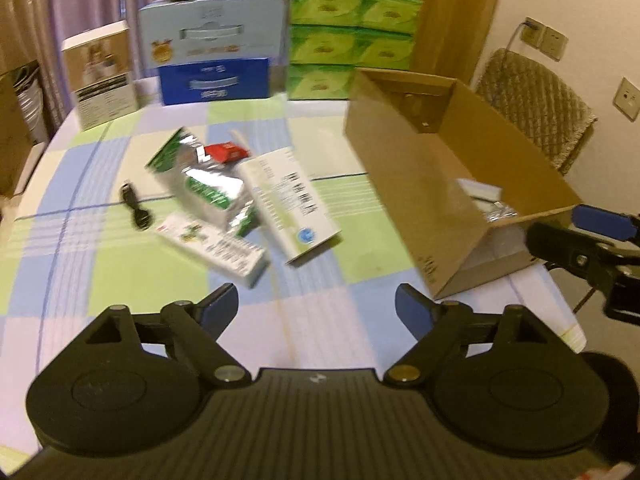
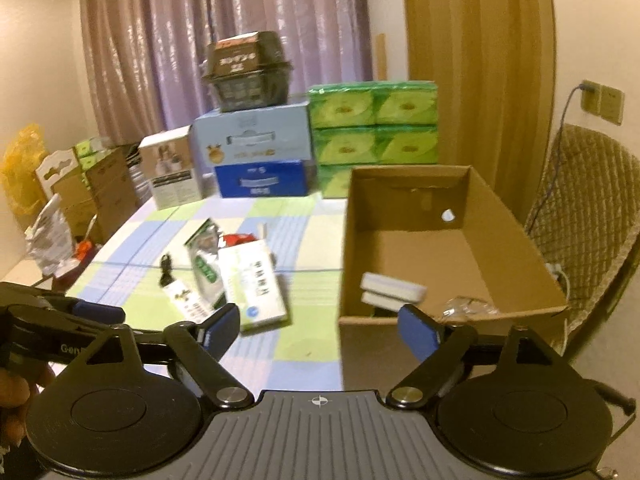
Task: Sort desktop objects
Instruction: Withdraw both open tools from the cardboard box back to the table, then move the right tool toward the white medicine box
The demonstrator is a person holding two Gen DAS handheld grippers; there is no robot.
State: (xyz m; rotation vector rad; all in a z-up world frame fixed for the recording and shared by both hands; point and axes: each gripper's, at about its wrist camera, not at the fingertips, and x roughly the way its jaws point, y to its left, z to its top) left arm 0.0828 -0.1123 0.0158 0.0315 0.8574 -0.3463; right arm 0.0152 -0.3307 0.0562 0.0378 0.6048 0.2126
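Observation:
On the checked tablecloth (image 1: 100,256) lies a loose heap: a silver and green foil pouch (image 1: 204,184), a white and green box with a barcode (image 1: 290,204), a long white carton (image 1: 216,246), a small red packet (image 1: 228,151) and a black cable (image 1: 136,208). An open cardboard box (image 1: 420,184) stands to the right. My left gripper (image 1: 316,308) hangs open and empty above the near cloth. The right gripper (image 2: 320,330) is open and empty by the cardboard box (image 2: 440,240), which holds a white case (image 2: 392,290) and clear wrapping (image 2: 468,306).
Stacked along the table's far edge are a blue box (image 1: 214,80), a pale blue carton (image 1: 214,34), green tissue packs (image 1: 352,40) and a white box (image 1: 102,72). A woven chair (image 2: 580,216) stands right of the table. Cartons and bags sit on the left (image 2: 80,188).

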